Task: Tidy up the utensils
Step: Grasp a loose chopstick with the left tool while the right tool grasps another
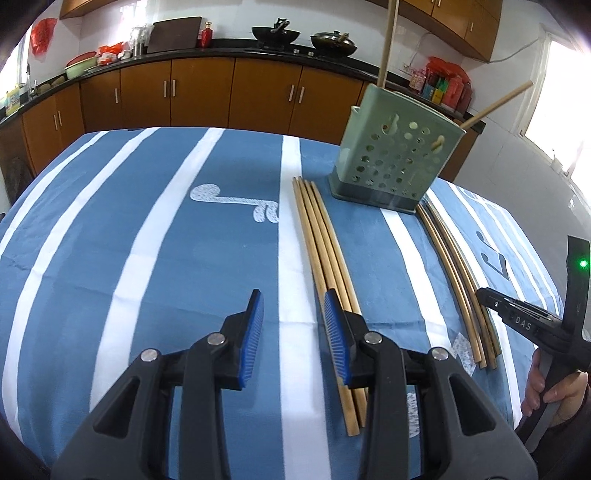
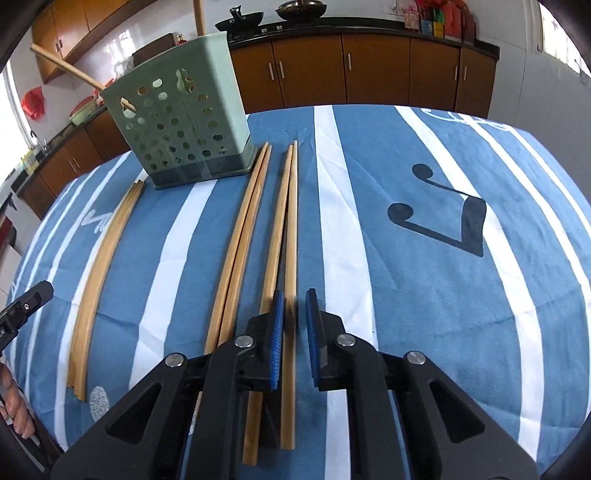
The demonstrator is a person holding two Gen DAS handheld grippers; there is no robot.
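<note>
Bamboo chopsticks lie lengthwise on the blue-and-white striped tablecloth point(image 2: 424, 295), sorted into bundles in front of a green perforated holder point(image 2: 181, 125). That holder stands upright toward the far side of the table and already has two chopsticks point(image 1: 388, 44) poking out of its top, one steep, one leaning sideways.

My right gripper point(image 2: 294, 332) is low over the rightmost pair point(image 2: 291, 229), its blue pads narrowly apart with one stick of that pair running between them; I cannot tell whether the pads touch it. Just left of that pair lies a second pair point(image 2: 243, 236), and well to the left, a tighter bundle point(image 2: 99, 258) reaches up to the holder's base.

My left gripper point(image 1: 293, 332) is spread wide and holding nothing, its right finger overlapping that bundle in its own view.

Behind the table run brown cabinets point(image 1: 207, 92) under a dark counter with two woks point(image 1: 275, 35).
</note>
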